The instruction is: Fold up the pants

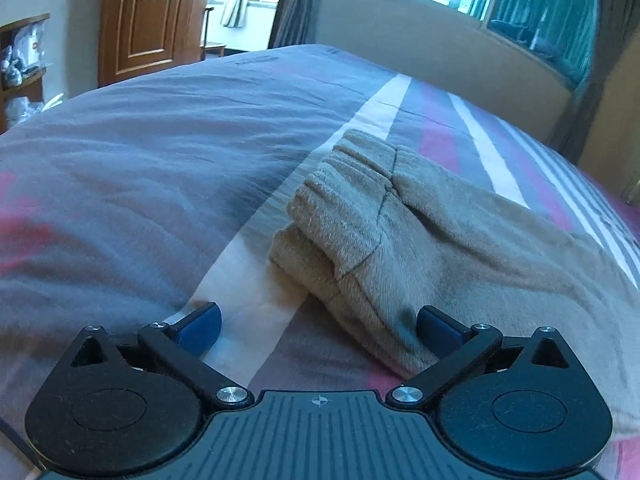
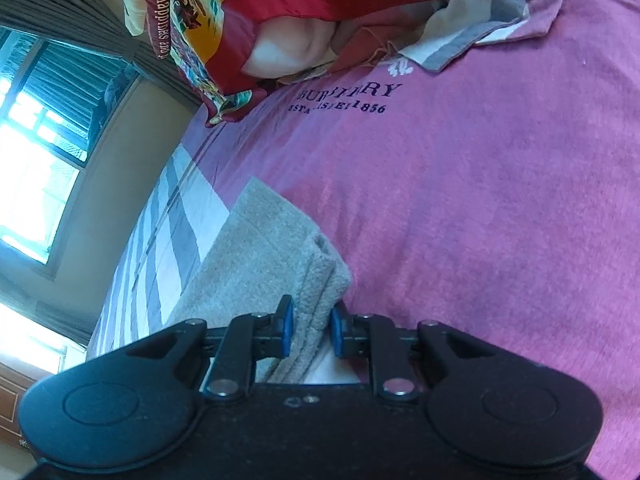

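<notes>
One bed [image 1: 140, 168] fills both views, its cover grey with white and pink stripes in the left wrist view and plain pink with dark stitched lettering in the right wrist view. Beyond the bed stand a wooden door [image 1: 148, 20] and a window [image 1: 512, 4] with dark curtains; a red patterned quilt [image 2: 248, 20] is heaped on the bed at its far end in the right wrist view. On the bed lie the pants [image 1: 420, 232], beige and fleecy, folded into a thick stack of layers with a ribbed band at the far corner. They rest across the white stripe and the grey and pink ones beside it. The left tool [image 1: 318, 322] hangs low over the bed with its jaws spread wide and nothing between them: one blue pad sits on the white stripe, clear of the pants, and the other lies at the near edge of the pants, though whether it touches them I cannot tell. The right tool [image 2: 310, 330] is closed on the pants, its blue pads pinching the stacked edge of the fold [image 2: 312, 280] from both sides.
</notes>
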Demonstrator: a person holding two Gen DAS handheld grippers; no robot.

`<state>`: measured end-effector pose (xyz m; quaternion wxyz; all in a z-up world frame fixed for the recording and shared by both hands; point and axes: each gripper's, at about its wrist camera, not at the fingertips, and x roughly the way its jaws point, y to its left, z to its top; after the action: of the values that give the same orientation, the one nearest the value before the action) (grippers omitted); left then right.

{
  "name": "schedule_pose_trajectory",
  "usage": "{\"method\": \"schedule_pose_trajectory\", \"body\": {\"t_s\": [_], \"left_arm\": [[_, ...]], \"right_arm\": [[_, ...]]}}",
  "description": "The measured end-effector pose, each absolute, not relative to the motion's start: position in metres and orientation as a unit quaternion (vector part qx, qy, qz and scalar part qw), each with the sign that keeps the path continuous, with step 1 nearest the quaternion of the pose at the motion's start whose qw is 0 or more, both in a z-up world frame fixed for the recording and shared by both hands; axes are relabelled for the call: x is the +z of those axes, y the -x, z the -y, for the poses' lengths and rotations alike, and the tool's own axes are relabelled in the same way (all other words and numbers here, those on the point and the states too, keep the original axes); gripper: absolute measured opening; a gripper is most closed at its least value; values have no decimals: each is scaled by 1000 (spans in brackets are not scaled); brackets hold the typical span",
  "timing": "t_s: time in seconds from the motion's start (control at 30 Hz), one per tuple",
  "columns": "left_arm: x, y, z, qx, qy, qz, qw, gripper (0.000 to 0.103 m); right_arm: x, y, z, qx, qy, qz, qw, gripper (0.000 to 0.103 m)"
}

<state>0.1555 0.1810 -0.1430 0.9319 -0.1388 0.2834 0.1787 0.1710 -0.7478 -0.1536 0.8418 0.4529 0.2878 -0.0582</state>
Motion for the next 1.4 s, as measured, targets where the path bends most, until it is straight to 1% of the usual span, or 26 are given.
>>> {"method": "schedule_pose_trajectory", "body": {"t_s": [0.07, 0.1, 0.13, 0.17, 0.2, 0.23, 0.27, 0.33, 0.37, 0.4, 0.43, 0.47, 0.63, 0.8, 0.97, 1.07, 1.13, 1.23, 1.4], "left_arm": [[-145, -154, -183, 173, 143, -279, 934, 103], [-146, -154, -184, 171, 144, -277, 934, 103], [-147, -156, -185, 171, 144, -276, 935, 103], [-148, -156, -185, 170, 143, -275, 935, 103], [-149, -156, -185, 169, 142, -274, 936, 103], [-150, -156, -185, 169, 141, -274, 936, 103], [-150, -156, -185, 169, 141, -273, 937, 103], [-151, -156, -186, 168, 143, -270, 937, 103], [-151, -154, -186, 167, 144, -268, 938, 103], [-151, -154, -186, 167, 144, -267, 938, 103], [-151, -154, -186, 167, 143, -267, 938, 103], [-151, -153, -185, 168, 142, -267, 938, 103], [-150, -151, -183, 170, 142, -264, 939, 103], [-139, -132, -171, 169, 140, -259, 941, 103], [-141, -107, -170, 174, 137, -257, 941, 103], [-146, -94, -167, 169, 121, -251, 945, 103], [-149, -85, -164, 164, 113, -243, 949, 103], [-151, -72, -161, 159, 118, -227, 954, 103], [-154, -74, -164, 159, 126, -229, 952, 103]], "right_arm": [[-156, -172, 749, -62, -461, -295, 835, 20], [-159, -170, 750, -61, -482, -291, 824, 26], [-162, -165, 751, -52, -507, -282, 812, 39], [-164, -161, 750, -37, -530, -271, 803, 45], [-166, -157, 747, -23, -542, -260, 799, 47], [-166, -156, 743, -17, -539, -259, 801, 47], [-166, -157, 741, -16, -533, -259, 805, 46], [-171, -159, 743, -24, -543, -251, 801, 35], [-175, -160, 746, -28, -554, -245, 795, 31], [-178, -162, 750, -33, -562, -242, 791, 16], [-181, -165, 752, -39, -565, -245, 787, 12], [-181, -167, 753, -37, -563, -249, 787, 11], [-143, -173, 736, -50, -465, -260, 845, 11], [-74, -193, 695, -44, -342, -269, 899, 11], [-1, -227, 620, 15, -235, -254, 938, 11], [25, -245, 563, 60, -196, -245, 947, 11], [34, -255, 520, 96, -168, -245, 950, 11], [33, -264, 456, 148, -130, -254, 947, 11], [-5, -267, 363, 227, -78, -298, 924, 11]]}}
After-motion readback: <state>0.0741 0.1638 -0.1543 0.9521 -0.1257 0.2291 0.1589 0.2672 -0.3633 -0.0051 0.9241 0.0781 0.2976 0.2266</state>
